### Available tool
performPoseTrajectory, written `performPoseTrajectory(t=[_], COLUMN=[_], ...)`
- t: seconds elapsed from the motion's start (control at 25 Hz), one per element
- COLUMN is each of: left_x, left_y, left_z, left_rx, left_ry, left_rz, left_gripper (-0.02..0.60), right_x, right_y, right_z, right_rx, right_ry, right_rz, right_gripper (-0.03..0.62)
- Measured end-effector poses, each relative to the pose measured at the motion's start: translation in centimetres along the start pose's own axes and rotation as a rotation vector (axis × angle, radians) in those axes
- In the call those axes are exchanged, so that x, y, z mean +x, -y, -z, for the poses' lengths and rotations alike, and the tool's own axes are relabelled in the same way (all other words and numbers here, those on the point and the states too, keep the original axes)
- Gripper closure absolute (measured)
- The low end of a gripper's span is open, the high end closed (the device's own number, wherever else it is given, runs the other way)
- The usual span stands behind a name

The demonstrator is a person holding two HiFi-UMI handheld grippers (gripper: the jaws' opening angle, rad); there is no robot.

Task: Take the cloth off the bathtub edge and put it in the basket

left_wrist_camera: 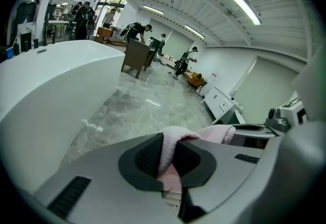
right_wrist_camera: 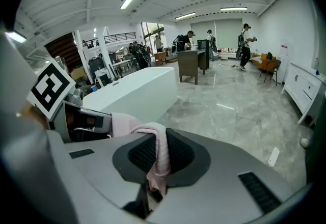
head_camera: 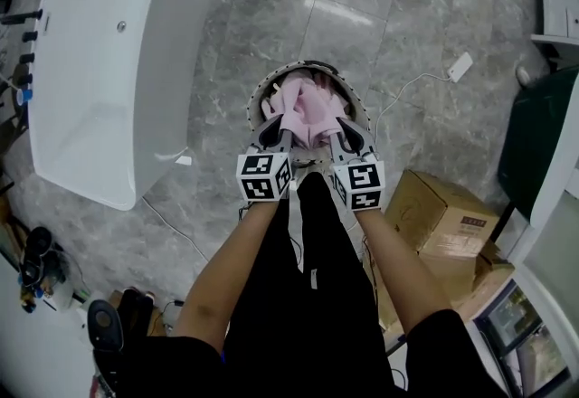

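Cloth [head_camera: 306, 107] over basket [head_camera: 257, 96] (bathtub [head_camera: 118, 52] left); box [head_camera: 439, 211] right

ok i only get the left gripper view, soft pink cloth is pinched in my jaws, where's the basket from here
observer: The head view shows the round white perforated basket on the grey marble floor straight below you. The soft pink cloth hangs over its opening. I cannot tell whether it touches the bottom.
operator: and the other side, gripping too or just hanging near
observer: Gripping. In the right gripper view the right gripper is shut on a fold of the same cloth, so both ends are held.
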State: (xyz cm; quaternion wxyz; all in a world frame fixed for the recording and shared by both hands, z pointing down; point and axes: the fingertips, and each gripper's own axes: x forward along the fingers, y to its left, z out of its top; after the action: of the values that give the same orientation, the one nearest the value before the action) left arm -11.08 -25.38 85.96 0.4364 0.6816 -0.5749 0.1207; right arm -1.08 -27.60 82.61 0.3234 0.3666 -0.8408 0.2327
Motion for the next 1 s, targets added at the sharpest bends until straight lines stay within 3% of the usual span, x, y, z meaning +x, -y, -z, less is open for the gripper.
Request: performPoseTrajectory(t=[0.12,0.36,0.52,0.72,1.0], left_x=[0.9,3.0,4.4,5.1,4.5], left_y=[-0.4,-0.6,-0.6,-0.5,0.5], left_z=[1.0,2.8,4.3,5.4,5.9], left_rx=[0.008,0.073,0.039,0.046,0.032], left_ry=[0.005,-0.029,-0.088,-0.155,-0.176], left_rz=[0.014,0.021,0.035,0.046,0.078], left_gripper=[0.546,0.546,0.498,0.447,0.389], right_x=[1.0,2.5,3.2,3.1,2.0], right_y=[0.4,2.1,2.9,3.9,3.7], right_z=[1.5,5.3,7.3,8.2,7.7], right_rx=[0.070,0.147,0.186,0.181,0.190], right_ry=[0.014,-0.051,-0.091,-0.127,-0.115], right_rz=[-0.049,-0.034,-0.059,-0.076,-0.083], right_gripper=[0.549,0.549,0.546,0.433,0.393])
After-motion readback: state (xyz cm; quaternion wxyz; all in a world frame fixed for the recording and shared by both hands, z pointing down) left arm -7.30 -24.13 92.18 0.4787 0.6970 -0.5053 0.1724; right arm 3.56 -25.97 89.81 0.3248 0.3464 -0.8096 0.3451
